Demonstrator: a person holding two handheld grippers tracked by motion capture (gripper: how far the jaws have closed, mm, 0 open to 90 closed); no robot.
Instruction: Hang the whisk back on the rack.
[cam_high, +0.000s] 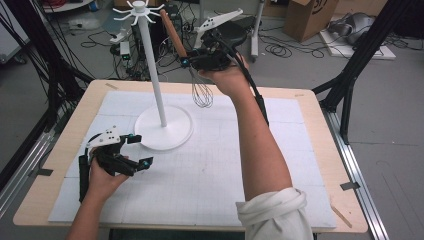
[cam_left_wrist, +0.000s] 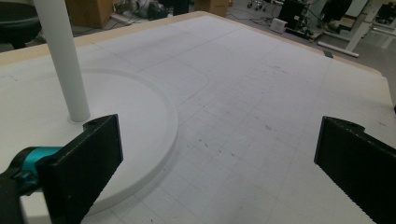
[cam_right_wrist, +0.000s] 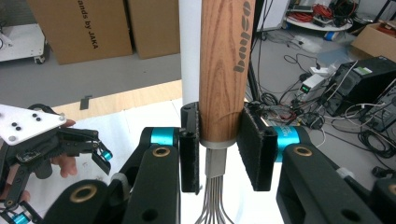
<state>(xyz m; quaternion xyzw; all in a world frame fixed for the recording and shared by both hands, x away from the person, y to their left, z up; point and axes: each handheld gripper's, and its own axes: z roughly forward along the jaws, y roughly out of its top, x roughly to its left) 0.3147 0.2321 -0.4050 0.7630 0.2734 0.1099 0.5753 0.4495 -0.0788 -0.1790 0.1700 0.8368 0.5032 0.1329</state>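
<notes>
Black ribbed fingers of the right gripper clamped on the lower end of a wooden-handled wire whisk, just above its metal collar; handle pointing up, steel loops hanging below. In the high view, right gripper raised well above the worktop, whisk tilted, its handle tip near the spoked crown of the tall white hanging stand but apparently not hooked on any arm; exact contact with a hook too small to tell. Behind the handle in the right gripper view, the white post close by.

Left gripper low over the worktop just beside the stand's round base, fingers spread wide with nothing between them.

Likely progress, judged from this alone: whisk picked up and lifted to hook height; hanging it on the stand and letting go yet to do. Left gripper well placed to steady the base if needed.
</notes>
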